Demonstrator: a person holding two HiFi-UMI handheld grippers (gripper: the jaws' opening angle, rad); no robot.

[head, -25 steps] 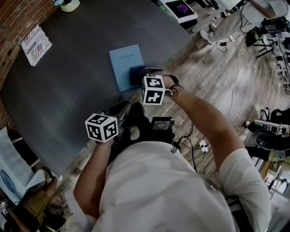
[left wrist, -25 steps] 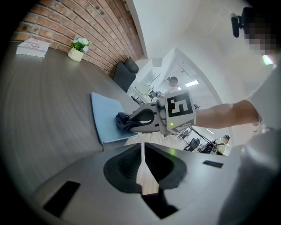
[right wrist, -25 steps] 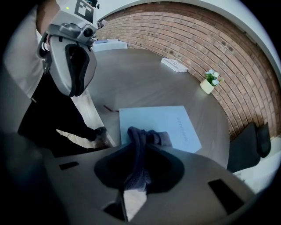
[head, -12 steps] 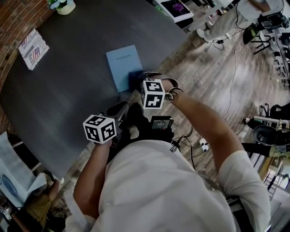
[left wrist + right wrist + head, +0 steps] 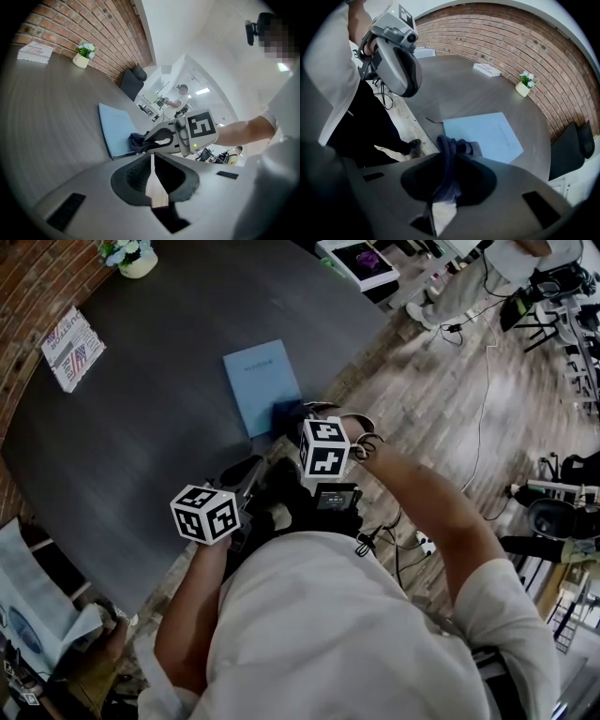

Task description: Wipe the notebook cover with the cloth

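Pinching cloth [image 5: 449, 143], right gripper [image 5: 451, 161] fingers sit at near corner of notebook [image 5: 490, 136], probably touching; cover runs ahead; left gripper [image 5: 153, 164] fingers narrow, empty.

Nothing legible comes through at this moment. The pale blue notebook [image 5: 262, 385] carries one small line of print near its far edge, too tiny to read. The booklet [image 5: 73, 348] by the brick wall [image 5: 37, 277] shows bold lettering, blurred beyond reading. The left marker cube [image 5: 204, 514] and the right marker cube [image 5: 325, 447] wear only black-and-white square patterns, no letters.
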